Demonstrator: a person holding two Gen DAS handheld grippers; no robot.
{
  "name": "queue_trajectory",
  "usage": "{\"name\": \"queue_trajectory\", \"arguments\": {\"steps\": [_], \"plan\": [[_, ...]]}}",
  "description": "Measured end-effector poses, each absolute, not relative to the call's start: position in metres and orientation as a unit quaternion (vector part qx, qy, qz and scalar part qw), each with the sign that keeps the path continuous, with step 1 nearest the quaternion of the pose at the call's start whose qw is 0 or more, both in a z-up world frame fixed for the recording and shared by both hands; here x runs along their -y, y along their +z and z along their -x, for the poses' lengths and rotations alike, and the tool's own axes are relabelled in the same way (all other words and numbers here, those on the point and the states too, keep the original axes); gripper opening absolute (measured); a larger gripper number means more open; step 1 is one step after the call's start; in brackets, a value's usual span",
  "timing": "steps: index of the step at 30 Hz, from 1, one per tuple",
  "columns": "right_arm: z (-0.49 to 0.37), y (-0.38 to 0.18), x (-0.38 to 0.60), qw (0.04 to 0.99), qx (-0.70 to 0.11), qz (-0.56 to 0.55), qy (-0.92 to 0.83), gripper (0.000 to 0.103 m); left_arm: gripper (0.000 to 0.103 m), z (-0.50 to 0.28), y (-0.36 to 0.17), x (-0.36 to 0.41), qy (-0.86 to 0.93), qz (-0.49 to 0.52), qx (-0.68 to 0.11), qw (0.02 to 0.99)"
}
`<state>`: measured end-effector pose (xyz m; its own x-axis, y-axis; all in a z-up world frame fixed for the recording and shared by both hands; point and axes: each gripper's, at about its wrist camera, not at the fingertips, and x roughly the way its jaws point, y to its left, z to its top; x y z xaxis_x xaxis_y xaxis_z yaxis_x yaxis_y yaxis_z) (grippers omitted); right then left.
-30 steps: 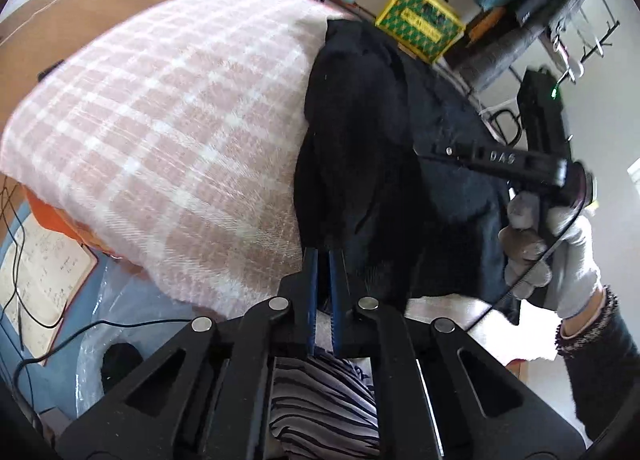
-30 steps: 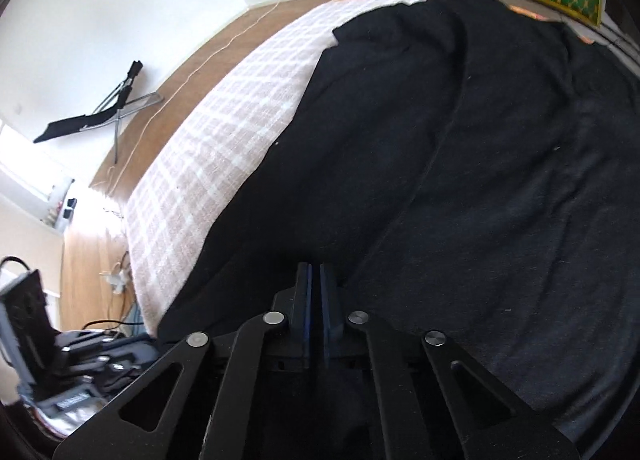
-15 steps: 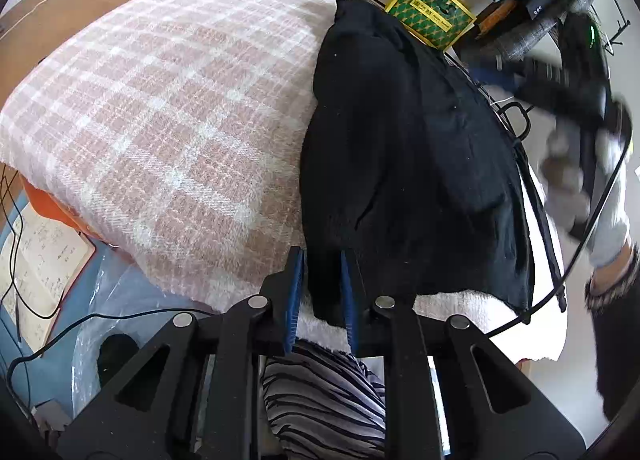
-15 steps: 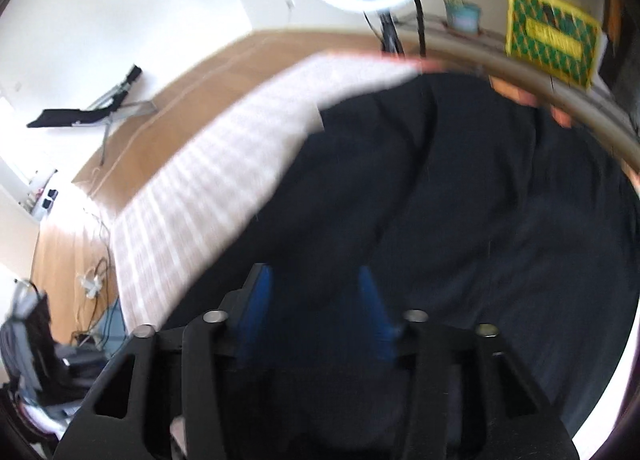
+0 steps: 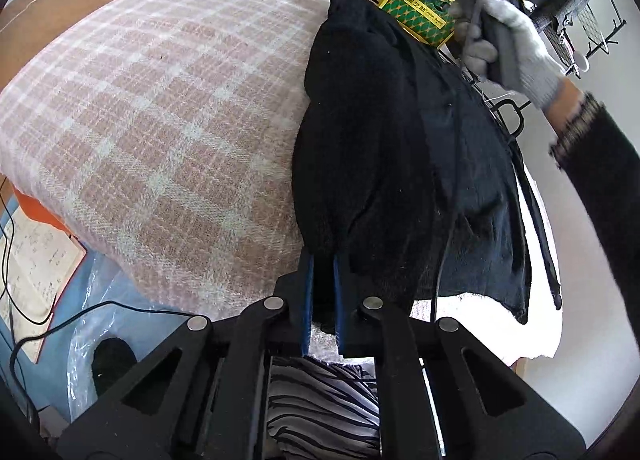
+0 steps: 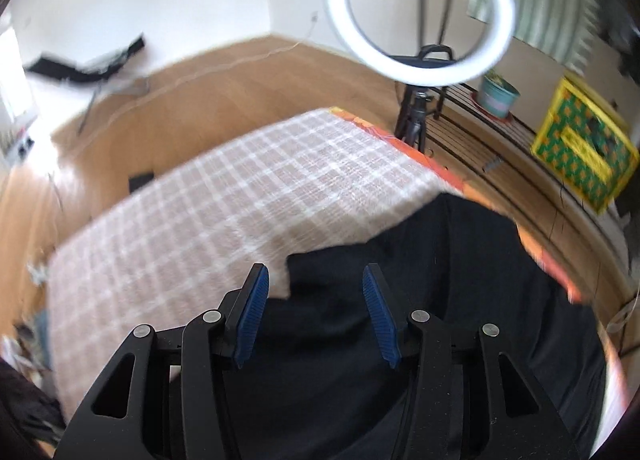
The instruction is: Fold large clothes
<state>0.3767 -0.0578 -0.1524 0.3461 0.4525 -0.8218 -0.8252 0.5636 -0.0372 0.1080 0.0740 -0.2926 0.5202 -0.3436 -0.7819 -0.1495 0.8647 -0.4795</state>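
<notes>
The black garment (image 5: 384, 164) lies lengthwise on the right part of the pink plaid blanket (image 5: 160, 132), its near hem hanging toward us and its far end bunched in a dark fold; we judge it a soft, thickish knit, light enough to lift by a pinch but limp, so it will sag and drag wherever it is not supported; it is likely to cling to the fuzzy blanket rather than slide. We would take it at a corner or along a hem, through all layers. The left gripper (image 5: 321, 292) is pressed almost together on the near edge of the garment, having just narrowed on that cloth; the right gripper (image 6: 316, 312), held in a gloved hand (image 5: 508, 40), hangs above the far end with its blue pads (image 6: 378, 320) spread and nothing between them. Beyond the blanket stand a ring light (image 6: 420, 12) and a yellow crate (image 6: 588, 152).
</notes>
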Motion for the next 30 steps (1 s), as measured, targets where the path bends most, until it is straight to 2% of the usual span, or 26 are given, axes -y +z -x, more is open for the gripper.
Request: {"name": "queue_trajectory", "arguments": {"steps": [8,10,11,12,17,22,23,25,26,27,30], "plan": [[-0.383,-0.194,0.032,0.747,-0.397,0.317,0.429,0.048,0.006,-0.11,-0.293,-0.075,-0.059,0.251,-0.485,0.836],[-0.384,-0.201,0.03,0.743,-0.396,0.33,0.427,0.044,0.006,-0.11,-0.292,-0.075,-0.059,0.251,-0.485,0.836],[-0.384,-0.205,0.032,0.742,-0.395,0.337,0.425,0.026,0.006,-0.109,-0.292,-0.076,-0.059,0.255,-0.485,0.835],[-0.385,-0.209,0.033,0.74,-0.4,0.344,0.417,0.0,0.006,-0.109,-0.292,-0.077,-0.059,0.259,-0.484,0.834],[-0.39,-0.199,0.047,0.772,-0.373,0.342,0.385,0.0,0.005,-0.105,-0.283,-0.079,-0.063,0.275,-0.472,0.835],[-0.408,-0.175,0.063,0.775,-0.389,0.274,0.416,0.0,0.005,-0.108,-0.278,-0.072,-0.066,0.256,-0.469,0.843],[-0.41,-0.173,0.063,0.763,-0.402,0.267,0.431,0.004,0.005,-0.108,-0.278,-0.071,-0.066,0.256,-0.47,0.842],[-0.404,-0.174,0.057,0.75,-0.397,0.289,0.443,0.021,0.005,-0.109,-0.279,-0.07,-0.066,0.255,-0.471,0.842],[-0.398,-0.174,0.053,0.747,-0.388,0.301,0.45,0.046,0.005,-0.109,-0.28,-0.071,-0.066,0.255,-0.472,0.841],[-0.392,-0.175,0.049,0.743,-0.376,0.313,0.456,0.066,0.005,-0.109,-0.281,-0.072,-0.066,0.257,-0.473,0.84],[-0.381,-0.181,0.031,0.728,-0.353,0.356,0.468,0.068,0.005,-0.109,-0.284,-0.073,-0.065,0.261,-0.477,0.837]]}}
